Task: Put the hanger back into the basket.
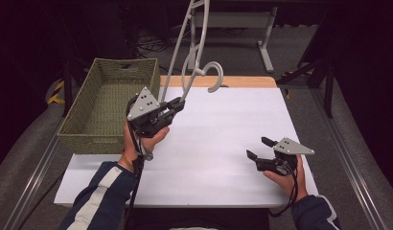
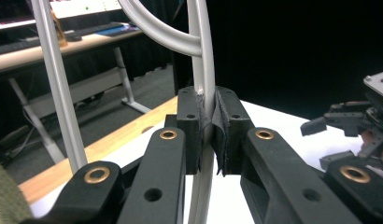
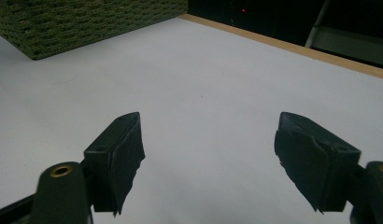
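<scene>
A pale grey plastic clothes hanger (image 1: 194, 52) is held up above the white table (image 1: 223, 124), its hook (image 1: 214, 76) curling down near the far edge. My left gripper (image 1: 178, 103) is shut on one of its thin bars, and the left gripper view shows the bar (image 2: 206, 107) pinched between the two pads. My right gripper (image 1: 259, 148) rests low at the table's right side, open, with nothing between its pads (image 3: 119, 154). It also appears at the right edge of the left gripper view (image 2: 353, 130).
A green woven basket (image 1: 108, 139) stands on the table's left side, close beside my left hand; its corner (image 3: 77, 23) sits at the top left of the right gripper view. A wooden strip (image 1: 242, 81) runs along the far edge. Desk legs and cables lie beyond.
</scene>
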A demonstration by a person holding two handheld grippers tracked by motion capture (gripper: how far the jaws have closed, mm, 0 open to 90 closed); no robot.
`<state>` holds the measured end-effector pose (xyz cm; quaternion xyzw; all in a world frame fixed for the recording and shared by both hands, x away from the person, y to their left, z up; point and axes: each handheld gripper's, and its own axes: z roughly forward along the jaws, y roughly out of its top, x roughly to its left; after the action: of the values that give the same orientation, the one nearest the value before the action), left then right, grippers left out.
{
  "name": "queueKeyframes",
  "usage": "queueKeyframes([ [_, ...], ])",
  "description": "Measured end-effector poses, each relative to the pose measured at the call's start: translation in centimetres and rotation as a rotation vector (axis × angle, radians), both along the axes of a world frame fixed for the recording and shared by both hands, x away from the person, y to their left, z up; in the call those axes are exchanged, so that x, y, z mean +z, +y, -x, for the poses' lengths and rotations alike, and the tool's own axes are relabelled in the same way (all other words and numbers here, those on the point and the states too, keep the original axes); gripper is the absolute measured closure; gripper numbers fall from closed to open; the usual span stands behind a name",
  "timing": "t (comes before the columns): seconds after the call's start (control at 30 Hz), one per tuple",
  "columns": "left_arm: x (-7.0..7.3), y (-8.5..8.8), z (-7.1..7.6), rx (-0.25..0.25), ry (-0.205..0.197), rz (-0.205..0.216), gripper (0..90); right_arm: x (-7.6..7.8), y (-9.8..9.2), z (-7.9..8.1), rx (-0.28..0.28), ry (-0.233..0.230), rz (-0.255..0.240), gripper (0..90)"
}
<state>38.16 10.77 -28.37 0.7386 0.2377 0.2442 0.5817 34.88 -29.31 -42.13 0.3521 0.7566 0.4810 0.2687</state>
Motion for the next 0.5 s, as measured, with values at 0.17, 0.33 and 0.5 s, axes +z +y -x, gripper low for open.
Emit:
queueKeyframes([
  [0.17, 0.5, 1.5, -0.5, 0.045, -0.010, -0.021, 82.4, 0.0, 0.0, 0.0, -0.004, -0.005, -0.003, 22.8],
  [0.33, 0.2, 3.5, -1.5, 0.095, -0.007, -0.024, 82.3, 0.1, 0.0, 0.1, -0.007, -0.017, -0.008, 21.0],
  [0.5, -0.1, 5.0, -2.2, 0.139, -0.002, -0.024, 82.3, 0.1, 0.1, 0.1, -0.005, -0.021, -0.026, 18.8],
])
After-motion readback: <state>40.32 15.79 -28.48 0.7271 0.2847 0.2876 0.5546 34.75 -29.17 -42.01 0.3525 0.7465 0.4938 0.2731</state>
